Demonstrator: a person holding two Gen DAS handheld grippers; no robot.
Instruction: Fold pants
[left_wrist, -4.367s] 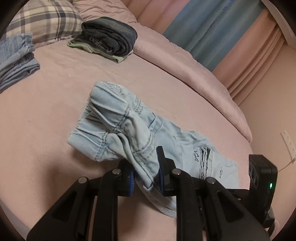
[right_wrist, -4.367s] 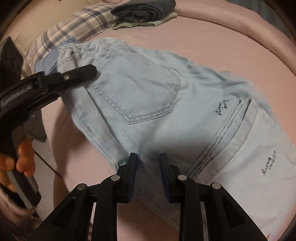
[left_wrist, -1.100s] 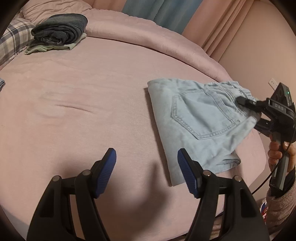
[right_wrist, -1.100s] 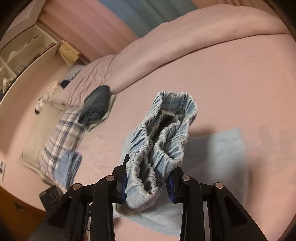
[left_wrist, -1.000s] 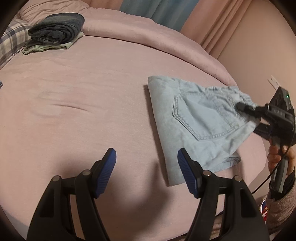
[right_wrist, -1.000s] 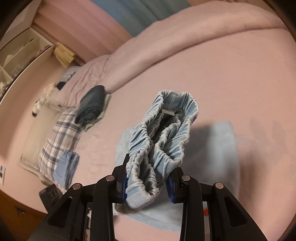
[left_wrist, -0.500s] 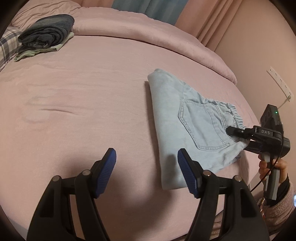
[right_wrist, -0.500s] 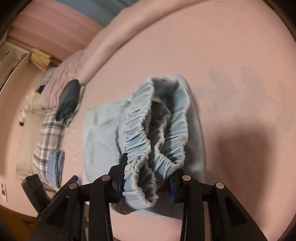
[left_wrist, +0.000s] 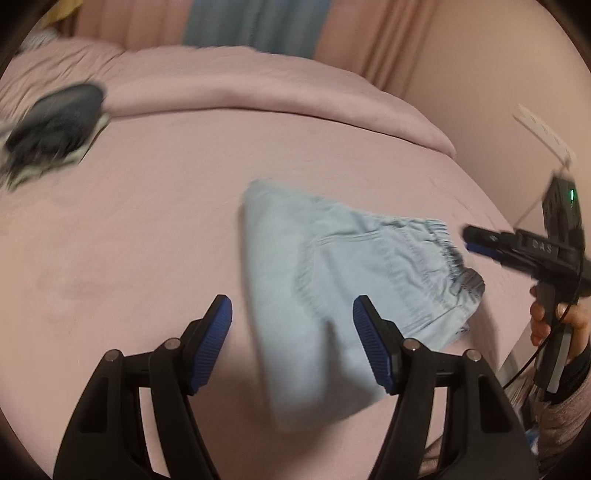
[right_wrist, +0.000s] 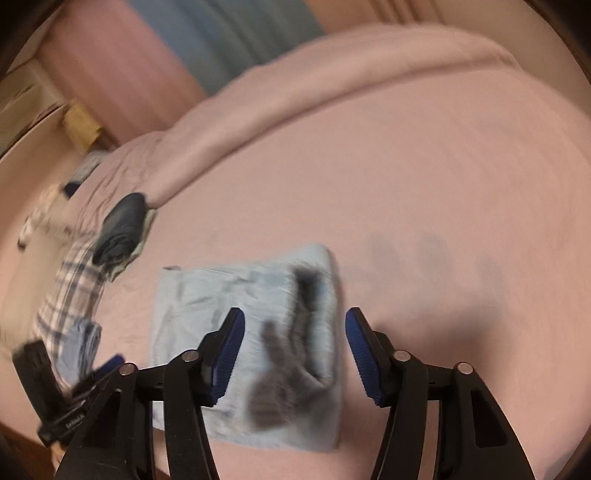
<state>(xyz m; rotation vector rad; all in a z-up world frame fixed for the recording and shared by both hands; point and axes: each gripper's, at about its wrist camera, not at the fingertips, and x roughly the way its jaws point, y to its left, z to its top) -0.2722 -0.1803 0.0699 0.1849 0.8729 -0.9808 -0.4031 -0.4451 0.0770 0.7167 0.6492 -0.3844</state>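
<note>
On the bed (left_wrist: 155, 221), both tools gape empty, the right tool (right_wrist: 293, 354) having just opened off the folded pants (right_wrist: 207, 295); the left tool (left_wrist: 291, 343) should press the stack flat.

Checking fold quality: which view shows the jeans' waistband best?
The left wrist view: the jeans lie sideways, with the gathered waistband and a pocket only mildly blurred. In the right wrist view the waistband is badly smeared by motion.

The folded light-blue denim pants (right_wrist: 258, 332) lie on the pink bed (right_wrist: 424, 203); the right gripper (right_wrist: 293, 354) hovers above, jaws just opening, clear of the cloth.
</note>
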